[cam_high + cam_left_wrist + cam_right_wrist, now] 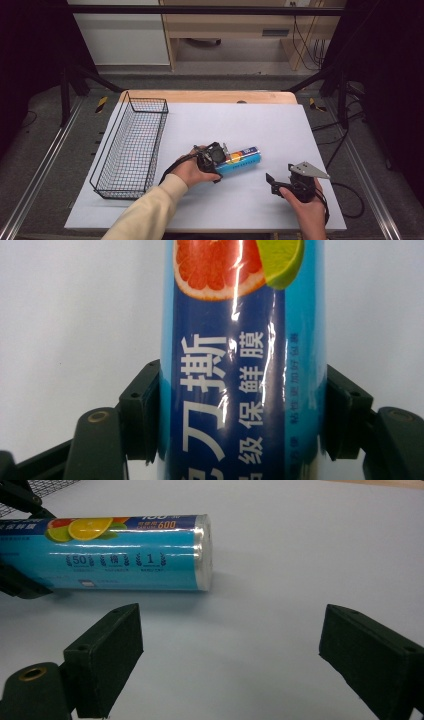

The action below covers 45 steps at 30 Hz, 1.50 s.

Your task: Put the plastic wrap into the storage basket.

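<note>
Blue cylindrical roll of cling film w/ citrus-fruit print (pixel 241 160) lies on its side on the pale grey table mat (pixel 280 125), right of the black wire-mesh basket (pixel 131 146) and well apart from it. Left gripper (pixel 242 415) has its jaws closed on the roll's near end, pads touching both sides. Right gripper (pixel 230 665), farther right of basket, jaws wide apart, nothing between.

Handling, prob.: light, stiff tube, but glossy wrap looks slippery and it'll roll; a mid-body grip would balance better than the end.

Hidden: roll's far end in left gripper view is cut off; small label text unreadable.
</note>
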Tool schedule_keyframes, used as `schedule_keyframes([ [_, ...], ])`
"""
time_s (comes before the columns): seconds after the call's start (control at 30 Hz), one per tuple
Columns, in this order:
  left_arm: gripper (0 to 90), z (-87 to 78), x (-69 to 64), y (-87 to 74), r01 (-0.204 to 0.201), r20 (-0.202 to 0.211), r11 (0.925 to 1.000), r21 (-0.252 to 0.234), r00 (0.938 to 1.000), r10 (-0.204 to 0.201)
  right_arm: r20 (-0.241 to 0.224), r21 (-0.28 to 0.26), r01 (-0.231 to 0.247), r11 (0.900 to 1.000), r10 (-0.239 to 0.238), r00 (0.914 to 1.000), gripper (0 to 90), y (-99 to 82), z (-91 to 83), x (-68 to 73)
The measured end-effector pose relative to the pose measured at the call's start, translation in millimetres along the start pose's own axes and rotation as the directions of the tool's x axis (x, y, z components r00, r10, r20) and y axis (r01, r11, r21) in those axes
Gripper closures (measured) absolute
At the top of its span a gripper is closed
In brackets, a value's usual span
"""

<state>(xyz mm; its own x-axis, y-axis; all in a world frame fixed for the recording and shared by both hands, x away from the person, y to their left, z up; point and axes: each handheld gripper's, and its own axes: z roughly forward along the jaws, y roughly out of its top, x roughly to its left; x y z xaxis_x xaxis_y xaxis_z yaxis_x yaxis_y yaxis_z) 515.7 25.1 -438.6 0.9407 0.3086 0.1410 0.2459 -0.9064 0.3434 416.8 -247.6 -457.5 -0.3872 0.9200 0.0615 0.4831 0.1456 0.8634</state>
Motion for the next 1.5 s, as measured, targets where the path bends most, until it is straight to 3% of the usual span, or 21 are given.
schedule_keyframes([
  [0.3, 32.0, -17.9, -4.5, -1.2, -0.013, -0.022, 0.9997, -0.019, 0.9997, 0.012, -0.003, -0.003, -0.001, 1.0000, 0.001, 1.0000, 10.6, 0.1, -0.1, -0.1],
  [0.57, 32.1, -47.4, -8.5, -1.5, -0.008, -0.042, 0.9995, -0.032, 0.9991, 0.006, -0.005, -0.008, -0.009, 0.9999, 0.009, 0.9999, 10.6, -0.1, -1.1, -0.5],
  [0.67, 32.1, -60.6, -10.1, -1.5, 0.011, -0.048, 0.9997, -0.021, 0.9988, -0.012, -0.009, -0.006, -0.013, 0.9999, 0.013, 0.9999, 10.6, -0.2, -0.7, -0.2],
  [0.83, 32.1, -87.1, -8.3, -4.5, 0.020, -0.076, 0.9992, -0.036, 0.9969, -0.022, -0.014, -0.005, -0.014, 0.9999, 0.014, 0.9998, 10.6, -0.2, -0.1, 0.3],
  [1.03, 32.1, -108.0, -5.9, -9.3, 0.026, -0.100, 0.9990, -0.037, 0.9945, -0.030, -0.010, -0.008, -0.021, 0.9998, 0.020, 0.9997, 10.6, -0.6, -0.4, -0.8],
  [1.33, 32.1, -129.1, 0.5, -20.6, 0.038, -0.124, 0.9986, -0.036, 0.9914, -0.043, -0.007, -0.005, -0.029, 0.9996, 0.029, 0.9996, 10.6, -1.3, -0.3, -1.7],
  [1.5, 32.1, -134.5, 6.1, -28.5, 0.069, -0.119, 0.9969, -0.038, 0.9902, -0.073, -0.010, -0.007, -0.030, 0.9995, 0.030, 0.9995, 10.6, -1.3, -0.2, -1.8],
])
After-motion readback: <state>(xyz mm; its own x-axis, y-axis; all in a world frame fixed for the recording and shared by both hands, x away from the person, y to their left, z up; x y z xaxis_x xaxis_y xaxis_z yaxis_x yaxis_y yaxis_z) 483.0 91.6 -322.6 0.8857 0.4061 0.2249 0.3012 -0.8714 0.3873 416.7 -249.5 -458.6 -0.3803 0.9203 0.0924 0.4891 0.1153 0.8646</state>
